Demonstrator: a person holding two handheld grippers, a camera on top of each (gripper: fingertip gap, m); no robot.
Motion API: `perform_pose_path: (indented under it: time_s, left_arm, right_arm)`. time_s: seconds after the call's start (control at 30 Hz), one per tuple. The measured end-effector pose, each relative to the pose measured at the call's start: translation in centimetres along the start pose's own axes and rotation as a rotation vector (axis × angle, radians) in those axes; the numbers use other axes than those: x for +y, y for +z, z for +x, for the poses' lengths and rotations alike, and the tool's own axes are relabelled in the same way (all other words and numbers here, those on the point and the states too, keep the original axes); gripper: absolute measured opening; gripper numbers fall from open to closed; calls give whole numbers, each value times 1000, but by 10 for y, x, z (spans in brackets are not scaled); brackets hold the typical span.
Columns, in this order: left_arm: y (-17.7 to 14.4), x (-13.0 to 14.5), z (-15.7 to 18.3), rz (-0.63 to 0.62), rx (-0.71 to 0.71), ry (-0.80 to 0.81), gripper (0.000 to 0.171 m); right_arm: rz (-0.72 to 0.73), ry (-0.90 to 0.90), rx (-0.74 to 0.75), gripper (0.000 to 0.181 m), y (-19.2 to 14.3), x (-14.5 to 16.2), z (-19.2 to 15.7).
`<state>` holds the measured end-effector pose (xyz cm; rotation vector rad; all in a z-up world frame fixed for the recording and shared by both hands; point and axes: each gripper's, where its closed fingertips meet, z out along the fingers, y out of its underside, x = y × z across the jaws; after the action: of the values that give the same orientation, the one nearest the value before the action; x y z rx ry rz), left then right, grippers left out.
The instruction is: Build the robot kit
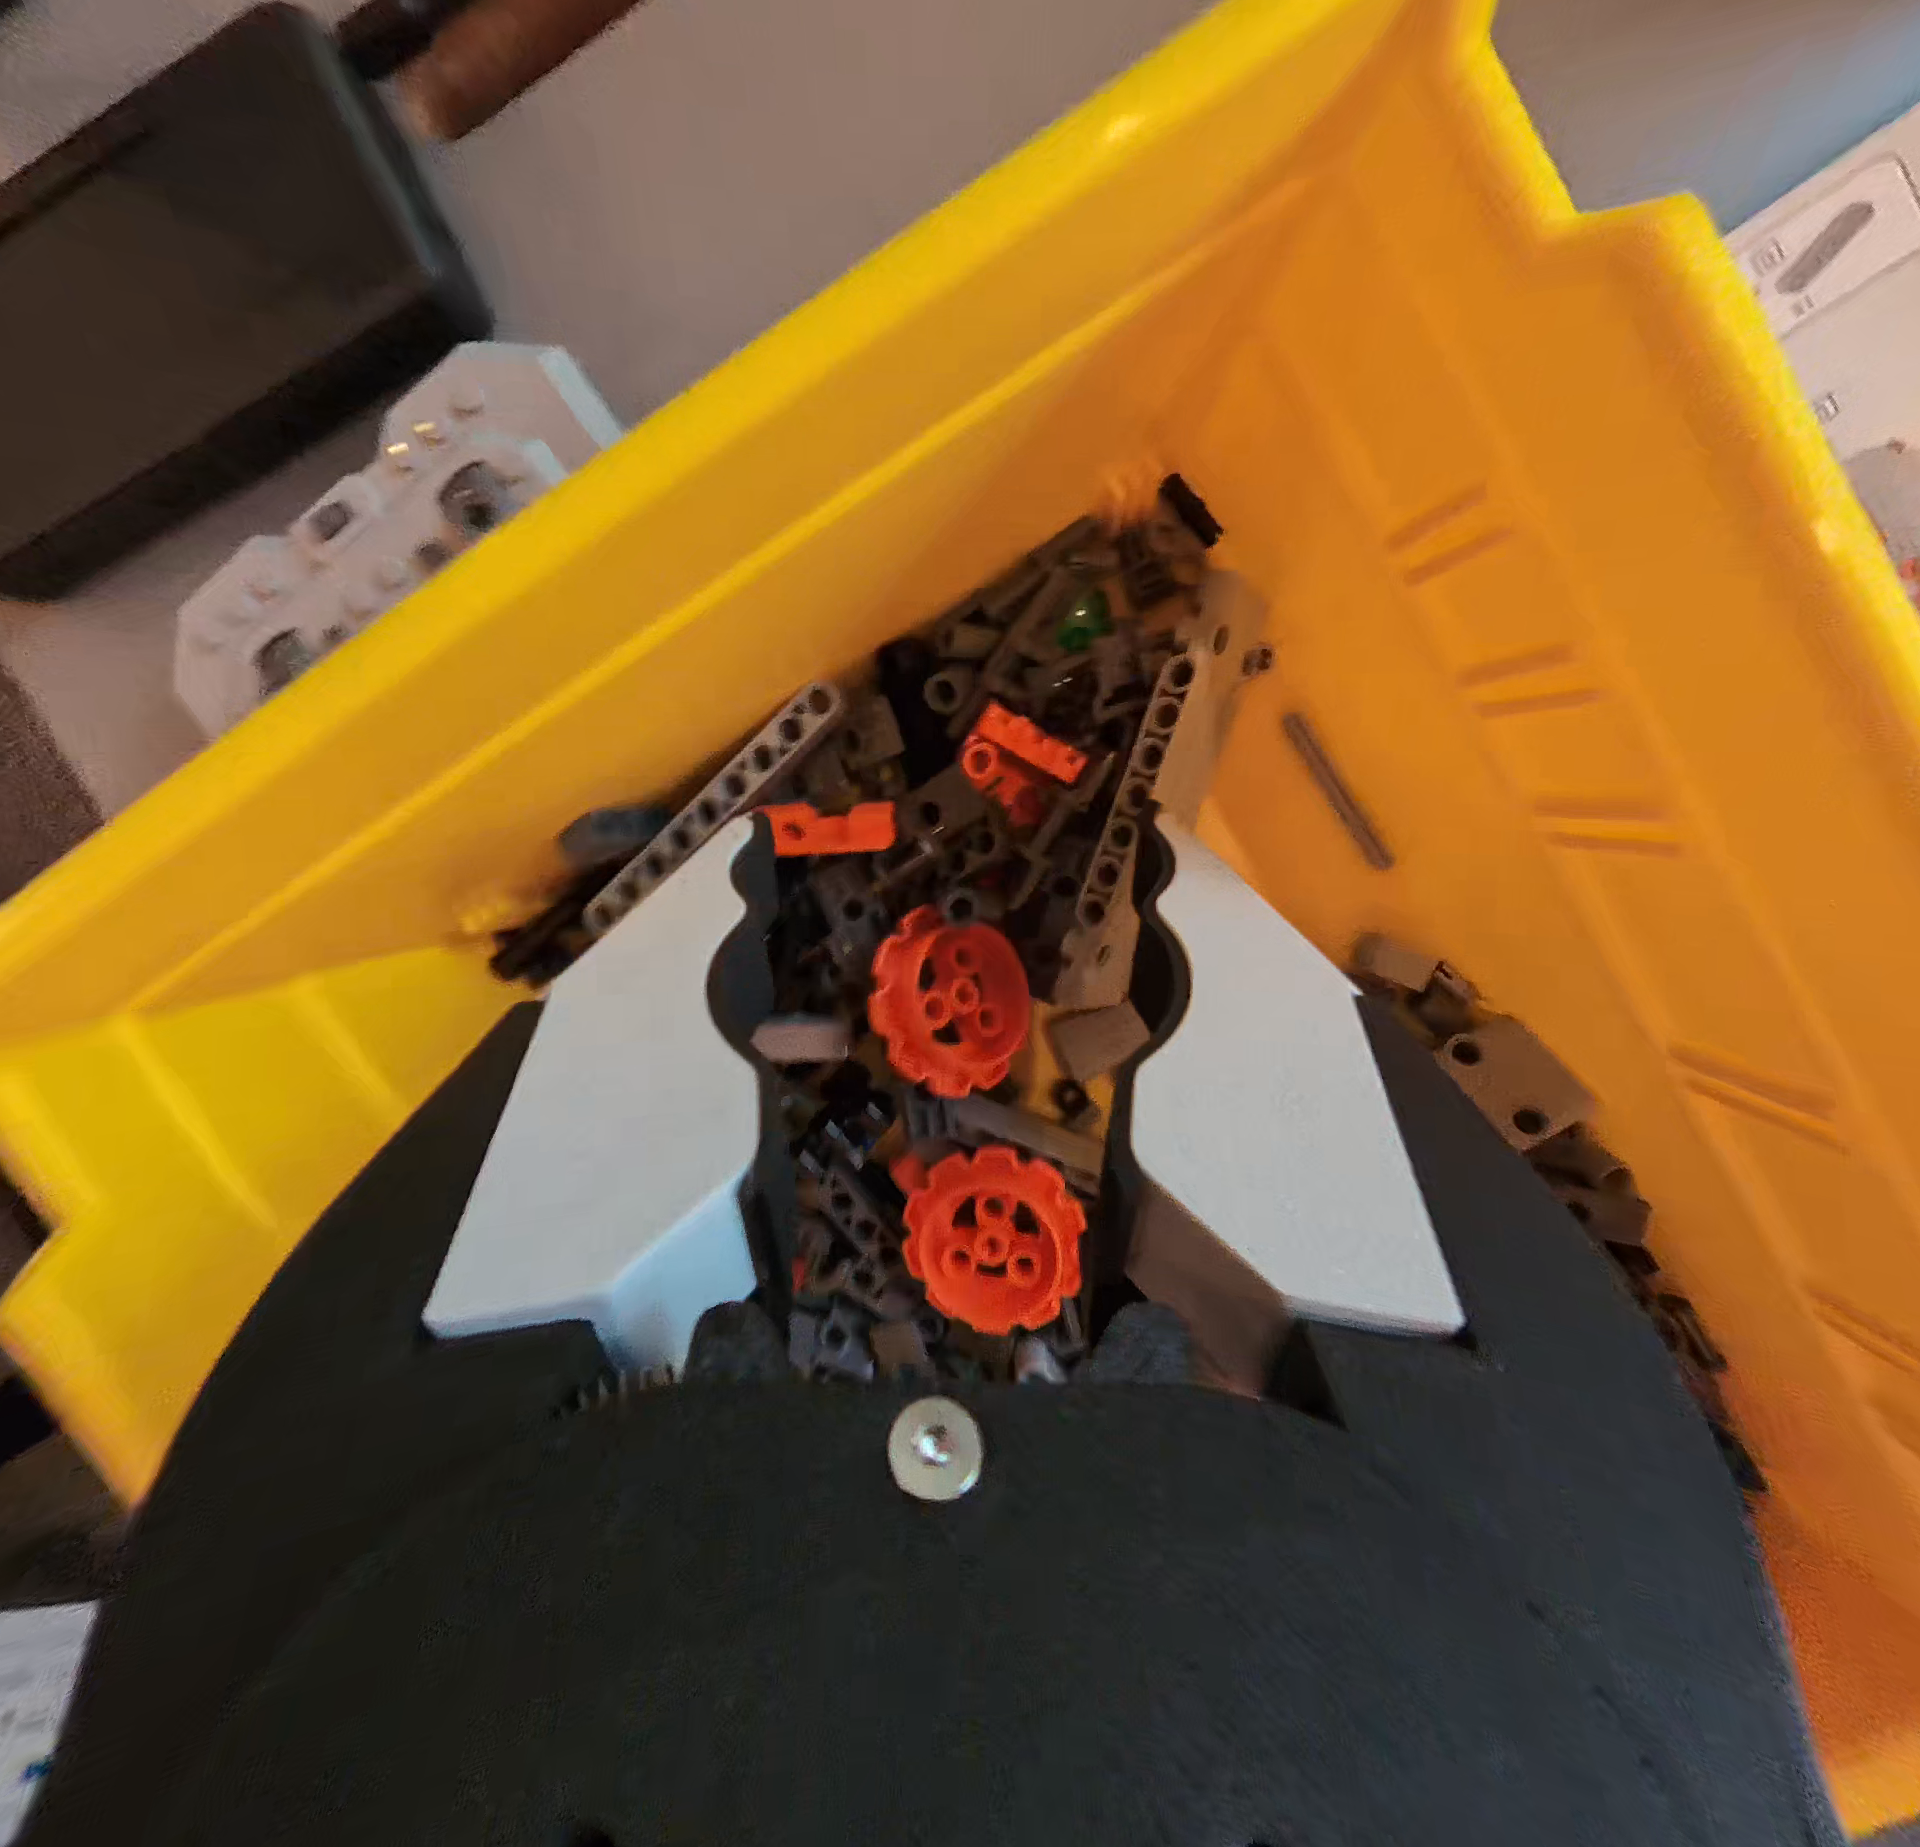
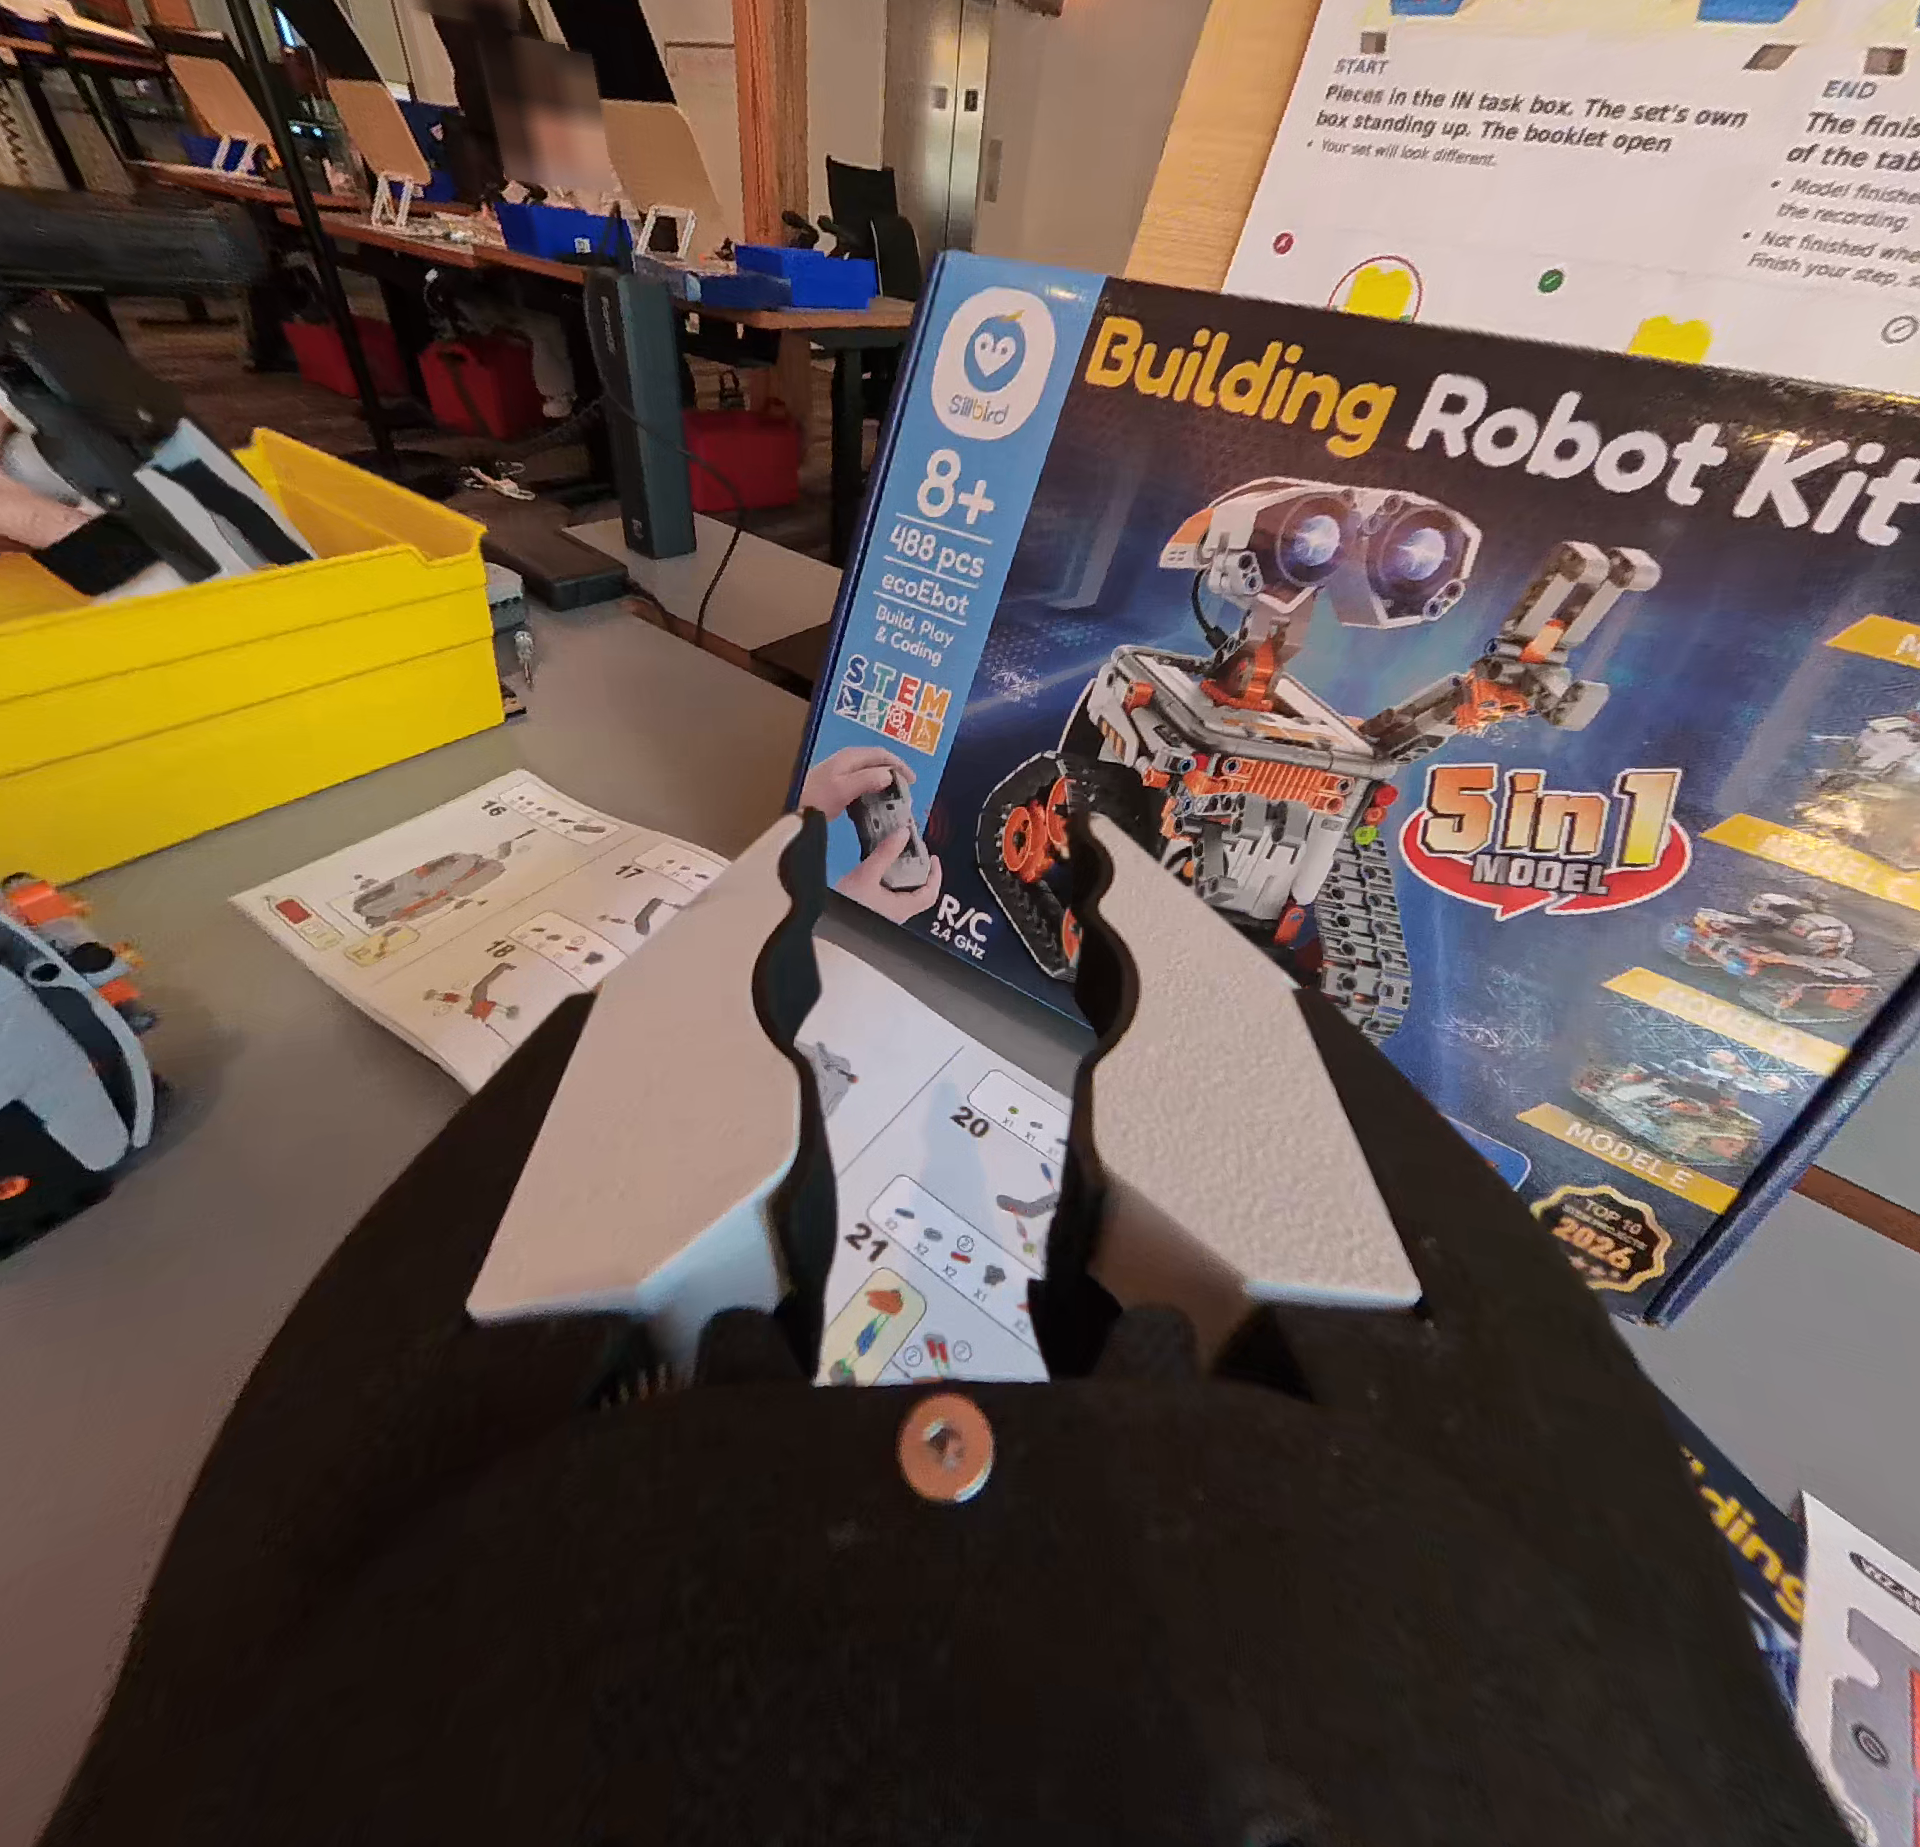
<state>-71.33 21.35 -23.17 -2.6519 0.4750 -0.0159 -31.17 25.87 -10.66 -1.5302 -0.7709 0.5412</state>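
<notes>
The left gripper hangs inside a tilted yellow bin, jaws parted and empty over a heap of grey and black building pieces. Two orange toothed wheels lie between the jaws, one nearer the camera, one farther on; grey holed beams flank them. No piece is gripped.

The right gripper hovers above the grey worktop, jaws likewise apart and empty. Below them lies an open instruction booklet; just beyond stands the blue kit box. The yellow bin sits far to the left.
</notes>
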Motion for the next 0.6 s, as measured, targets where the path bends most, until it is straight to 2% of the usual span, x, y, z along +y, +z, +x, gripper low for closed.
perform_pose_path:
  time_s: [0.1,0.17,0.2,0.27,0.37,0.5,0.6]
  left_arm:
    - [10,-1,7,5,40,13,75]
    - [16,12,7,-64,44,27,81]
    - [16,15,8,-77,47,43,77]
    - [11,29,17,-142,96,64,52]
    - [-1,51,26,-246,169,60,23]
    - [-23,84,40,-365,264,56,23]
    - [-43,91,48,-353,336,47,23]
  right_arm:
    - [-49,-68,-28,47,0,22,-3]
    - [-114,-148,-17,47,-2,42,-1]
    - [-134,-183,-10,47,-4,48,1]
    - [-144,-211,-6,47,-6,52,3]
    - [-121,-169,-29,47,-4,48,1]
    - [-155,-146,-43,47,-2,57,1]
    - [-179,-181,-45,47,-2,62,0]
